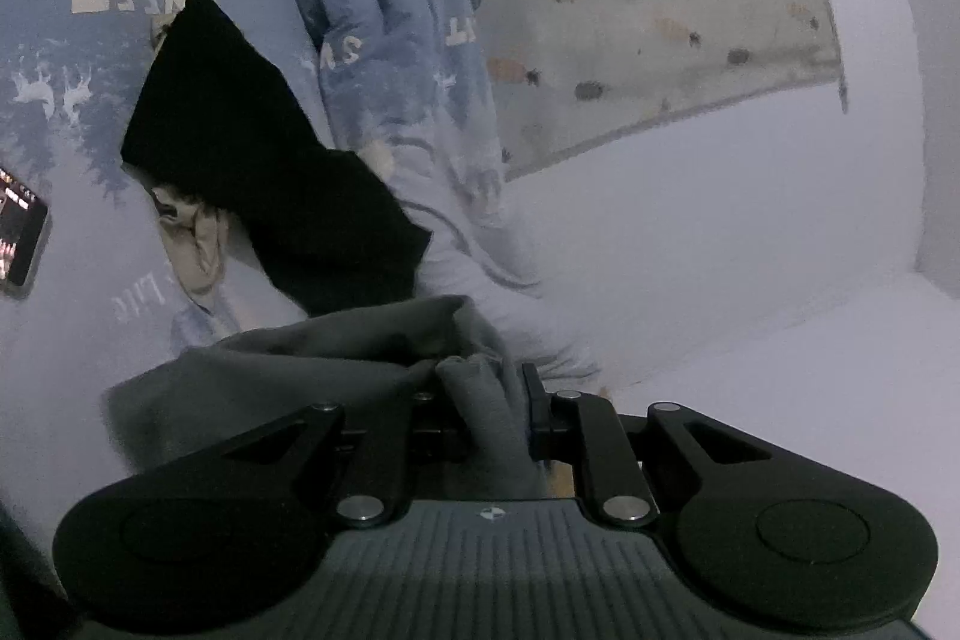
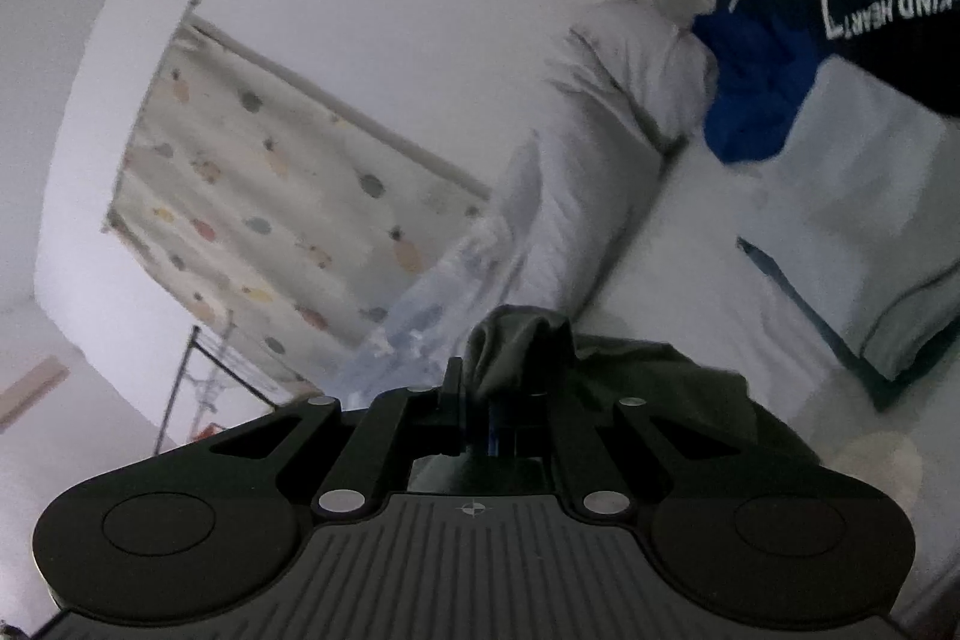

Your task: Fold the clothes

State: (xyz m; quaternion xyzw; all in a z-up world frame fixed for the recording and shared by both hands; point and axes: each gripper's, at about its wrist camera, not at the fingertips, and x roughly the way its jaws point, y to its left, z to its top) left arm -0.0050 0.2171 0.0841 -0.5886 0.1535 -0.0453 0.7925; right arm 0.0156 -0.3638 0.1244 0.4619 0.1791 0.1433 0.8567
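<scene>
I have the left gripper (image 1: 486,400) pinching a bunched fold of the grey garment (image 1: 300,370), which hangs off to its left above the blue printed bedding (image 1: 60,100). My right gripper (image 2: 480,394) is clamped on the same grey cloth, near the white pillow (image 2: 606,100).

One dark grey cloth garment (image 1: 288,376) shows in both views, one bunch of it in each of the two black grippers, left (image 1: 489,400) and right (image 2: 498,388). One flat black cloth (image 1: 252,148). One rolled blue printed quilt (image 1: 408,40). One phone with a lit screen (image 1: 21,232). One patterned curtain (image 2: 270,184). Two pale pillows (image 2: 630,58) (image 2: 870,220). One bright blue cloth (image 2: 750,88).
</scene>
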